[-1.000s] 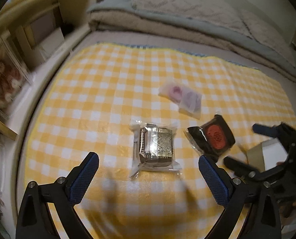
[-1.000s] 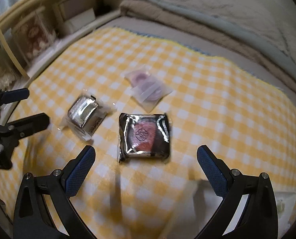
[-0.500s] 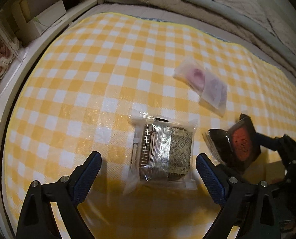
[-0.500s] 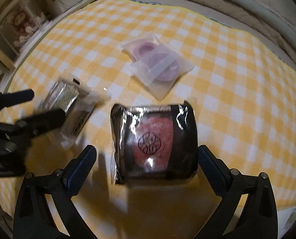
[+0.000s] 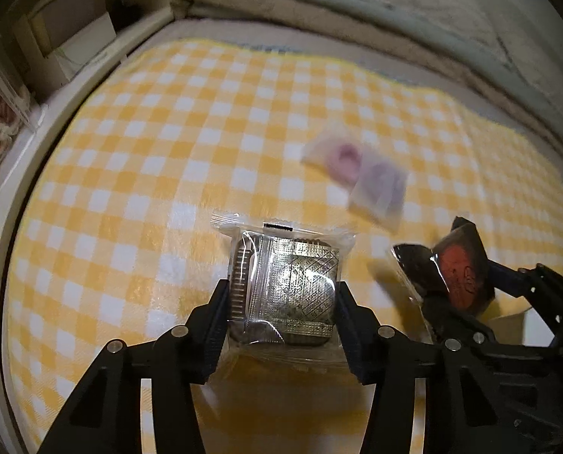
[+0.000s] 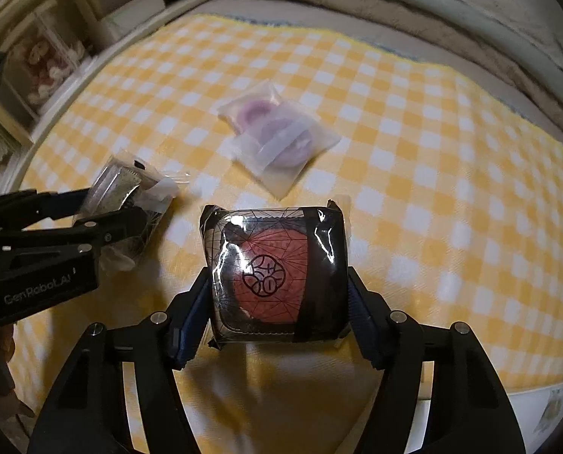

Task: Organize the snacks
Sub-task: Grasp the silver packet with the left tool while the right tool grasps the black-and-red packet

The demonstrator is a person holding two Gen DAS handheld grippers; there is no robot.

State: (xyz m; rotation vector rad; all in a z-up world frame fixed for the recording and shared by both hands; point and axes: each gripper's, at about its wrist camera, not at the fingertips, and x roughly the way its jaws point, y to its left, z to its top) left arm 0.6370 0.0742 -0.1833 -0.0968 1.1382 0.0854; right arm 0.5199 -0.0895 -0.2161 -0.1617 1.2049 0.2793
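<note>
My left gripper (image 5: pixel 281 302) is shut on a clear-wrapped silver-gold snack pack (image 5: pixel 285 283) and holds it just above the yellow checked cloth (image 5: pixel 168 151). My right gripper (image 6: pixel 277 291) is shut on a black-wrapped snack with a red round face (image 6: pixel 274 272). That pack also shows in the left wrist view (image 5: pixel 459 268), and the silver pack shows in the right wrist view (image 6: pixel 118 185). Two translucent packets with purple rings (image 6: pixel 277 136) lie overlapped on the cloth beyond both grippers; they also show in the left wrist view (image 5: pixel 361 170).
A folded beige and grey blanket (image 6: pixel 395 11) lies along the far edge of the cloth. Shelves with boxes and a clear case (image 5: pixel 35 56) stand at the left. A white box edge (image 6: pixel 508 401) shows at the lower right, near the cloth's front edge.
Both grippers came down over their packs and closed on them. The silver pack and the black-red pack now sit between the fingers, slightly lifted and tilted.
</note>
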